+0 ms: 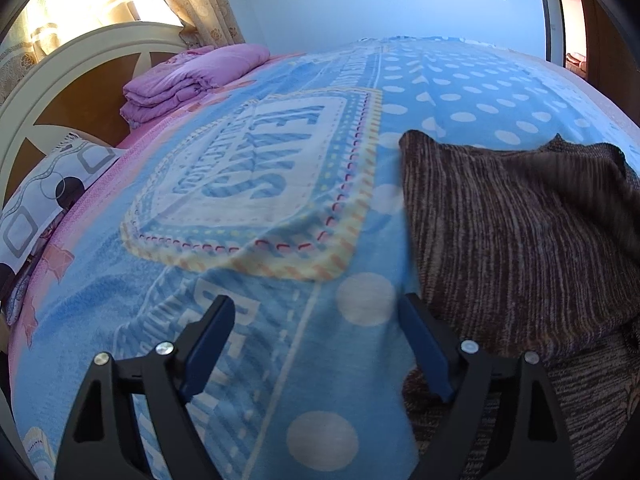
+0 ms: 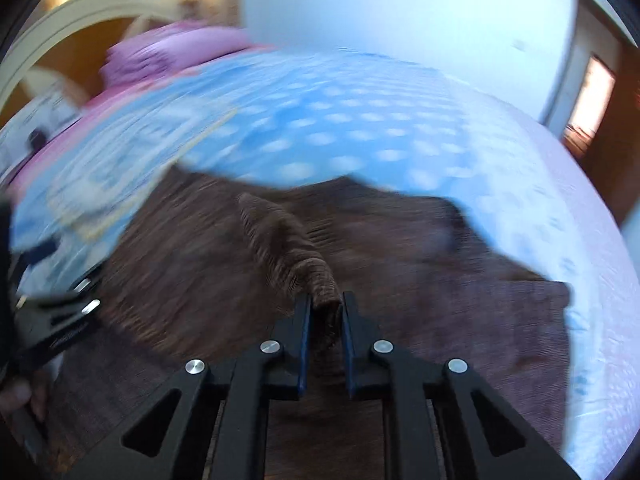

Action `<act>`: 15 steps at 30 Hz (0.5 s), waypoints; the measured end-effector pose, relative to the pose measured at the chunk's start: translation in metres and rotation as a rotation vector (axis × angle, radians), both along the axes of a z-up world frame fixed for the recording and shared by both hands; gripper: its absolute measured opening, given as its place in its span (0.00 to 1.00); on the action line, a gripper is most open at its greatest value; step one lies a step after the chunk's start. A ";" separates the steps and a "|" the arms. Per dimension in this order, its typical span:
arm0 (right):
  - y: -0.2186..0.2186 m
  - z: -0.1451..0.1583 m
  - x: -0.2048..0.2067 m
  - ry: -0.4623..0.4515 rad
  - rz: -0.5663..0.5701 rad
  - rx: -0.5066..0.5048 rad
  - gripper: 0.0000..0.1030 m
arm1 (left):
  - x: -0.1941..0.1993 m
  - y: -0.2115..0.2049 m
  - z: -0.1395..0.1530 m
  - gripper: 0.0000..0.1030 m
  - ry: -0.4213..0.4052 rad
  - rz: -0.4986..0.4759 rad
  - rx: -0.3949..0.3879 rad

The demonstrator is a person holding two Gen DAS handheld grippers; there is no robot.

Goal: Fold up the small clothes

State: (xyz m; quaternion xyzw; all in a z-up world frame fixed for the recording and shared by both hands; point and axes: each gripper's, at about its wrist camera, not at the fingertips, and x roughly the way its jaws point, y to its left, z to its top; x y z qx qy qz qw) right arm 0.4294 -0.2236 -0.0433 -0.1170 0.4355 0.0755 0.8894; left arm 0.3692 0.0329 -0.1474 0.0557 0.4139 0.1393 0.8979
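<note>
Right gripper (image 2: 326, 312): seen closest in the right wrist view, blue-padded fingers (image 2: 304, 340) pulled nearly together and pinched on a bunched-up fold of the brown garment (image 2: 288, 248), which is lifted up off the rest of the fabric.
Left gripper (image 1: 316, 344): fingers spread wide apart, nothing held between them; hovering low over the blanket, right-hand finger (image 1: 424, 348) just at the garment's left edge. Whether it's actually touching the cloth can't be told.
Brown garment: striped knit, spread on the bed to the right of the left gripper, one layer already lying folded over another. Pretty blurry in the right wrist view.
Blanket (image 1: 280, 184): blue with white dots and a big printed label patch, laid under the garment.
Far end of bed: folded purple quilt (image 1: 188, 80) stacked by the cream headboard (image 1: 52, 76), patterned pillow (image 1: 48, 196) beside it.
Background: curtains (image 1: 192, 4) lit from behind, doorway (image 1: 572, 24) off at the right.
Left gripper again: also caught at the left edge of the right wrist view (image 2: 60, 316), blurred.
</note>
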 end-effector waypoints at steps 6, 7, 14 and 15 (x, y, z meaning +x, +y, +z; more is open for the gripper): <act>-0.061 0.009 -0.002 0.077 -0.126 0.194 0.47 | 0.000 0.000 -0.001 0.85 0.000 0.000 -0.004; -0.063 0.011 -0.007 0.088 -0.116 0.222 0.47 | 0.000 0.000 0.000 0.85 -0.001 0.000 -0.005; -0.047 -0.015 -0.041 0.178 -0.034 0.320 0.37 | -0.001 0.003 -0.001 0.91 0.001 0.024 0.002; -0.044 -0.016 -0.043 0.165 -0.026 0.298 0.21 | -0.001 0.004 0.000 0.91 0.001 0.028 -0.001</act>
